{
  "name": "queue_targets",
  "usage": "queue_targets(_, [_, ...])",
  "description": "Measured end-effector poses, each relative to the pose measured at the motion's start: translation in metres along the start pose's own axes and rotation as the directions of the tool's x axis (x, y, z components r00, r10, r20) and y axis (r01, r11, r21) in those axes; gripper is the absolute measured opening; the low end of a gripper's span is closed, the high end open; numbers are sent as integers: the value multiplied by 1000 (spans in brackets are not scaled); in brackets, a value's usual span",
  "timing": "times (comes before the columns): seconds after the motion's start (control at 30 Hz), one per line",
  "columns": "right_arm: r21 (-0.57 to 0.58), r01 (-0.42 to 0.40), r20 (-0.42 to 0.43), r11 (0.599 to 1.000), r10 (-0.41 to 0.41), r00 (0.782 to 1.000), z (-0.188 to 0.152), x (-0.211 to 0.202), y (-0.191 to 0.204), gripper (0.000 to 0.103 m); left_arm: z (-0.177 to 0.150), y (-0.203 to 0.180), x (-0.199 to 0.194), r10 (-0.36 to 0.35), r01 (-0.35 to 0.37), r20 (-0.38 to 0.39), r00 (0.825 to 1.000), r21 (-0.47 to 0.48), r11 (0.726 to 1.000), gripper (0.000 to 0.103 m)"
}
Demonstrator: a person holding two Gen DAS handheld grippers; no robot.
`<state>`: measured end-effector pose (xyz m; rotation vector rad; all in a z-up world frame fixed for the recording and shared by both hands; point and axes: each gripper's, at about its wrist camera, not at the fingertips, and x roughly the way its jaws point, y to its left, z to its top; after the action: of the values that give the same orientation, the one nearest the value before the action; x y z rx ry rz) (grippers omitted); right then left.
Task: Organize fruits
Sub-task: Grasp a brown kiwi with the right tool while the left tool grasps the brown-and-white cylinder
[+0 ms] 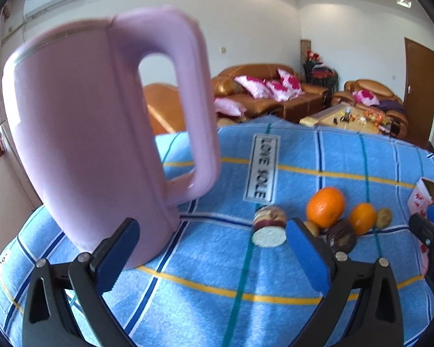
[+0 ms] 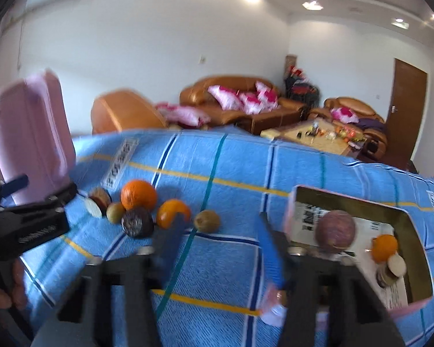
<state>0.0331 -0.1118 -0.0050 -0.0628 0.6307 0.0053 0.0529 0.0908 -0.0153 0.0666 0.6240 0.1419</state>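
Fruit, loose, clustered on my blue checked surface (image 2: 231, 156): large orange (image 2: 139, 194), small orange (image 2: 172, 212), dark round fruit (image 2: 136, 222), two brownish ones, one at (image 2: 207, 221), and a cut fruit (image 2: 97, 202) at the cluster's left end.

Box (image 2: 413, 222), open-topped, right of the cluster; it already holds a purple fruit (image 2: 335, 230), an orange and smaller pieces.

Right gripper (image 2: 217, 237): blurred, jaws narrowed but apart, nothing between them. The loose fruit lies ahead and to its left, the brownish one nearest; the box sits just beside its right finger.

Left gripper (image 1: 211, 240): jaws wide, empty, beside a pink jug (image 1: 101, 133). The cut fruit lies straight ahead between its fingers.

I judge my right hand the better placed for box transfers.
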Motion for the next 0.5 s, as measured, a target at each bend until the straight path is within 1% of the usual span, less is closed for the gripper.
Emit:
queue_targets(0.07, [-4,-9,-43,1000,9,999,2,13,1,42,-2,3,5,-1,1,-37,999,-8,1000,103])
queue_targets(0.13, [-24,4,-67,1000,-6,998,4,21,3,42,-3,3,10,-3,2,-61,998,-14,1000,103])
queue_targets(0.2, [-49,12,-110,999,-18,994,5,32,7,42,-5,6,12,-8,6,-81,997,-21,1000,103])
queue_targets(0.3, [-70,19,-171,997,-31,985,6,47,9,42,-8,7,13,-8,6,-91,996,-26,1000,103])
queue_targets(0.4, [-132,28,-196,991,-53,979,7,56,15,42,-9,6,12,-11,9,-90,996,-21,1000,103])
queue_targets(0.5, [-142,22,-230,990,-55,972,7,62,15,42,-8,3,16,-8,7,-94,996,-8,1000,103])
